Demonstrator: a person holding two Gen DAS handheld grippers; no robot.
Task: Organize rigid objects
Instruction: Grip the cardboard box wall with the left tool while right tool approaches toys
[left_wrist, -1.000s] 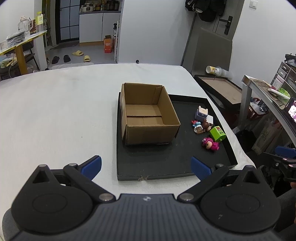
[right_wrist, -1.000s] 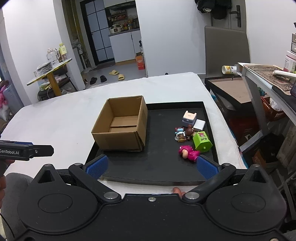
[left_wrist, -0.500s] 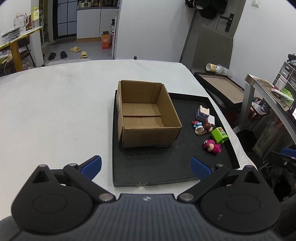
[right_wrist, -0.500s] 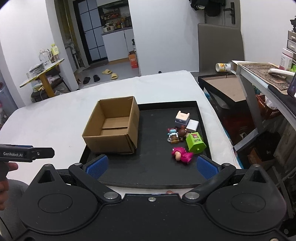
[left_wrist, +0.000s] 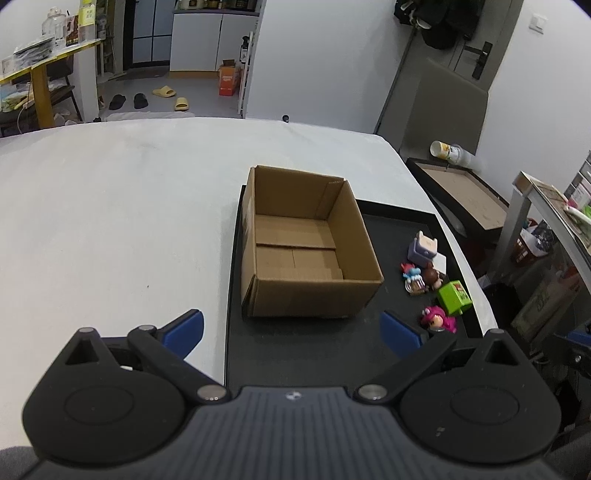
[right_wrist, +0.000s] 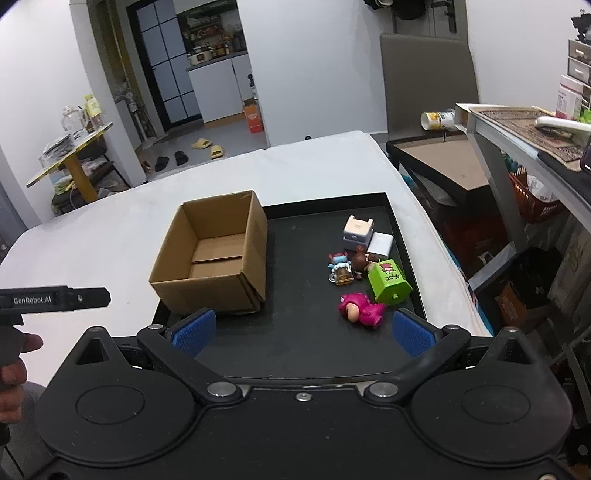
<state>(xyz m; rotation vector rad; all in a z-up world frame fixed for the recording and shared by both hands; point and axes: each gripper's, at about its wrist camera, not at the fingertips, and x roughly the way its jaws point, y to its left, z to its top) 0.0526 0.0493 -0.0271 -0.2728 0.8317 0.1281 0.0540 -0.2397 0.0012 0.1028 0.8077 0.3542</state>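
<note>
On the black tray (right_wrist: 295, 350), small toys (right_wrist: 364, 271) are lying clustered beside an empty cardboard box (right_wrist: 218, 258). Both the left gripper (left_wrist: 291, 330) and right gripper (right_wrist: 301, 332), spread wide and empty, are being brought closer than a second ago, suggesting sorting is about to begin.

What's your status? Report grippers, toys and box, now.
Left gripper open, empty. Right gripper open, empty. Cardboard box empty on black tray; toys clustered beside it. Nothing blocking.
</note>
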